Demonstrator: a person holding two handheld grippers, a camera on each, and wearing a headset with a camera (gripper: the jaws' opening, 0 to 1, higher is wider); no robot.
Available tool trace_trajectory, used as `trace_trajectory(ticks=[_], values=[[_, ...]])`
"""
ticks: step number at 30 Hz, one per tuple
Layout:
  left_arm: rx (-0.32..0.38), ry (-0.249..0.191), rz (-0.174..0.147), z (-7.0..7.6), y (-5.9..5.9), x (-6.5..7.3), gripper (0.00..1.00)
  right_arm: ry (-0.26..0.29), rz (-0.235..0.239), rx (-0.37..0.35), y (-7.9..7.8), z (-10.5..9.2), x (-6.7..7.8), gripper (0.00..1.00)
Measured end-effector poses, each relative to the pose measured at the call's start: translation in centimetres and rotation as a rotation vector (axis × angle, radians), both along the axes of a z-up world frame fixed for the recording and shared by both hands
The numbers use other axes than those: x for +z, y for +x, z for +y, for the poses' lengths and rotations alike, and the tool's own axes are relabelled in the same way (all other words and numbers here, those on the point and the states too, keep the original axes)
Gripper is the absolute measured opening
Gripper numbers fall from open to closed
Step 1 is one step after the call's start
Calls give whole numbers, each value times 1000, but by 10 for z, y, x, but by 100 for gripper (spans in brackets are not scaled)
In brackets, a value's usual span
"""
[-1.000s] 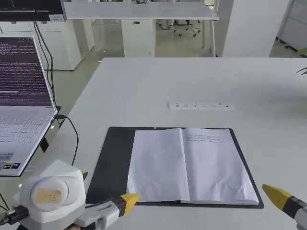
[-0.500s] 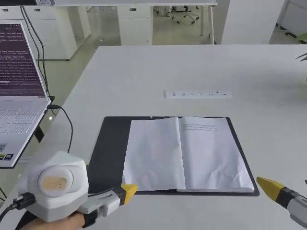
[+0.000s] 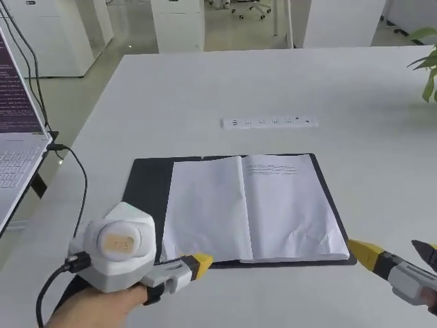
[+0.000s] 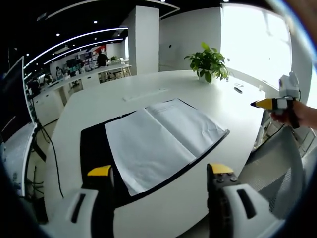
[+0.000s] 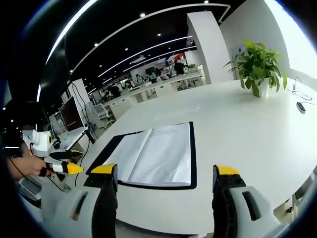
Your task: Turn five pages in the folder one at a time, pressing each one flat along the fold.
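- Folder (image 3: pixel 246 205) lies open and flat near the middle of the bench (image 3: pixel 205 96), black cover down, fold (image 3: pixel 244 205) running from 12 to 6 o'clock. Flat and square to the person, presumably so pages swing over freely from right to left.
- Left page (image 3: pixel 205 208) is blank. Right page (image 3: pixel 290 205) carries a few printed lines at its 12 o'clock end and some wrinkling toward its 6 o'clock corner. No page is raised, and both stacks rest down.
- Left hand-held gripper (image 4: pixel 161 170): jaws wide apart, holding nothing. In the head view it sits off the folder's corner at 7 o'clock, just beside the cover, not touching. Judged role: ready to press along the fold once a sheet comes over.
- Right hand-held gripper (image 5: pixel 164 169): jaws wide apart, also empty. In the head view it hangs at 5 o'clock of the folder, off the cover's near right corner, apart from the paper. Judged role: placed on the loose-edge side to catch the next sheet.
- Stage, as a judgement: between turns or before the first. The count of pages already turned cannot be read here.
- Risk, as a judgement: thin sheets may lift two at a time, and the wrinkled corner offers an easier catch.
- Surroundings: power strip (image 3: pixel 269 123) at 12 o'clock of the folder, well apart. Laptop (image 3: pixel 17 137) at 9 o'clock with its cable (image 3: pixel 75 178). Plant (image 3: pixel 427 68) at 2 o'clock.
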State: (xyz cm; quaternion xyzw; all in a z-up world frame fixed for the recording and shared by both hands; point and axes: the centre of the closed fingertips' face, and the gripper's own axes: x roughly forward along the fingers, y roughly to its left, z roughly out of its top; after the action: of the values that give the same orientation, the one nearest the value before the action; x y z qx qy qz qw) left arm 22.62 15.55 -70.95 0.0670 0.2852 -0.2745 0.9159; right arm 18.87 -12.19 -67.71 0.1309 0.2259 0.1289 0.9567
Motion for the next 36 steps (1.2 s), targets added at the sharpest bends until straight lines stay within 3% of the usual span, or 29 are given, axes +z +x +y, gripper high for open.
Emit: trace_trajectory(ticks=[14,23,36], values=[[-149,40,25,-74,19,-33,71,2,39,25,8,0,-20,78],[-207,38,22,-117,33,-50,67,-9,59,42,15,0,-31,77],[-262,54,7,-166,54,-76,61,-21,85,92,37,5,-46,76]])
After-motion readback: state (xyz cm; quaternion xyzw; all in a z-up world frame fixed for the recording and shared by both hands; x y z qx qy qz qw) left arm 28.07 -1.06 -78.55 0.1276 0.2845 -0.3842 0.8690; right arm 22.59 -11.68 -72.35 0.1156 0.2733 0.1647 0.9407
